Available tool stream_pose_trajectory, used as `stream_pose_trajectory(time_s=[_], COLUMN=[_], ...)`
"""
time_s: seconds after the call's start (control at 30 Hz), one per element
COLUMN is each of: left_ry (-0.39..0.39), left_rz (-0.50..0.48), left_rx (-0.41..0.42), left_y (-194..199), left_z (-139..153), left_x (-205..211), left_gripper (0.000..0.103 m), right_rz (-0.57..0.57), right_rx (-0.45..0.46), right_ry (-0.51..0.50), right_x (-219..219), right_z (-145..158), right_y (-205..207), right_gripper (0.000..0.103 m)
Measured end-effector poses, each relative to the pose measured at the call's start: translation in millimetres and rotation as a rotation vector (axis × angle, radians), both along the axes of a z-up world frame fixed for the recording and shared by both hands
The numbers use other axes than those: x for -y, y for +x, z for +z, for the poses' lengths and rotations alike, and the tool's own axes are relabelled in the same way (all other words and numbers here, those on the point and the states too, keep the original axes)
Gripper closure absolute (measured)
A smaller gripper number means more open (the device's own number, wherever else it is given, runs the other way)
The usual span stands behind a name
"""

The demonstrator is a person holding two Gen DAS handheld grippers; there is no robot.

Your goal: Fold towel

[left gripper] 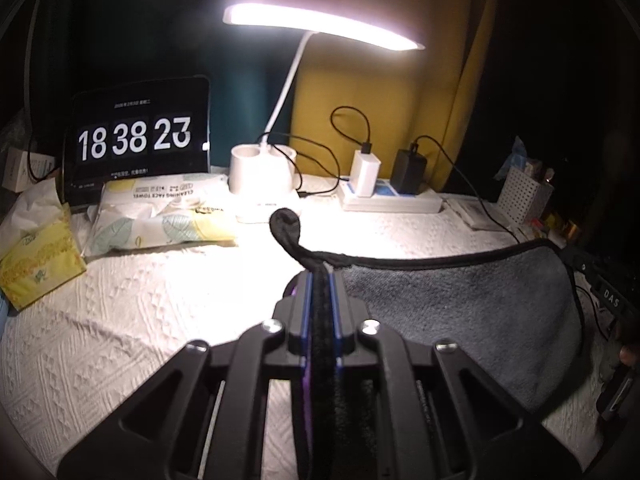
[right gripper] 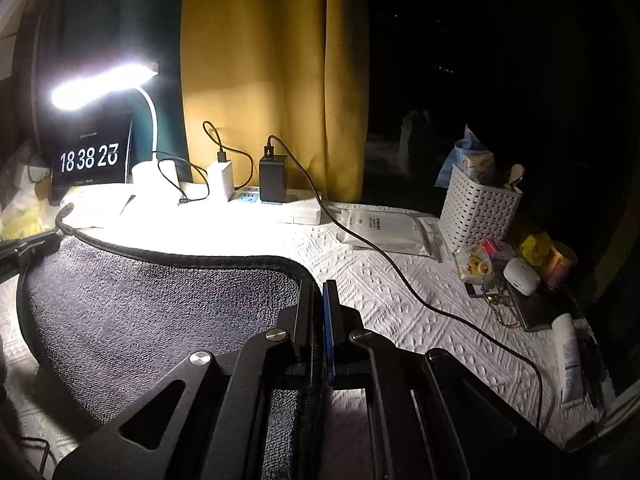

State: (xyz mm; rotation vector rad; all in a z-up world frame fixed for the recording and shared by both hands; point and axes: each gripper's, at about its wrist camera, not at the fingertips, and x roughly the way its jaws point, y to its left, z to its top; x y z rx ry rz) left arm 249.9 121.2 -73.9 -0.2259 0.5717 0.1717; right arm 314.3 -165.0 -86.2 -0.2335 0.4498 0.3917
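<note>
A grey towel [left gripper: 472, 300] with black edging hangs stretched between my two grippers above the white textured tabletop [left gripper: 120, 320]. My left gripper [left gripper: 320, 276] is shut on one corner of the towel; a black hanging loop sticks up past its fingertips. My right gripper [right gripper: 318, 284] is shut on the opposite corner, with the towel [right gripper: 140, 312] spreading to its left. The right gripper shows at the right edge of the left wrist view [left gripper: 612, 300], and the left gripper shows at the left edge of the right wrist view [right gripper: 24, 248].
At the back stand a lit desk lamp [left gripper: 320, 28], a tablet clock [left gripper: 136, 140], tissue packs [left gripper: 160, 216] and a power strip with chargers [left gripper: 392, 196]. A black cable [right gripper: 400, 280] crosses the table. A white basket [right gripper: 480, 208] and small items sit at right.
</note>
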Motion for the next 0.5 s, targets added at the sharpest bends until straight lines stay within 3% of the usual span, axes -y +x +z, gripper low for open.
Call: stream_pose_trajectory(time_s=[0.5], left_ry=[0.043], left_rz=[-0.018], left_rx=[-0.047], left_y=[43.4], left_z=[-11.6], left_x=[-4.4], left_gripper=[0.094], right_rz=[0.005], right_rx=[0.0], right_ry=[-0.026], right_x=[-11.4], right_z=[-8.6], right_y=[37.8], right_gripper=[0.098])
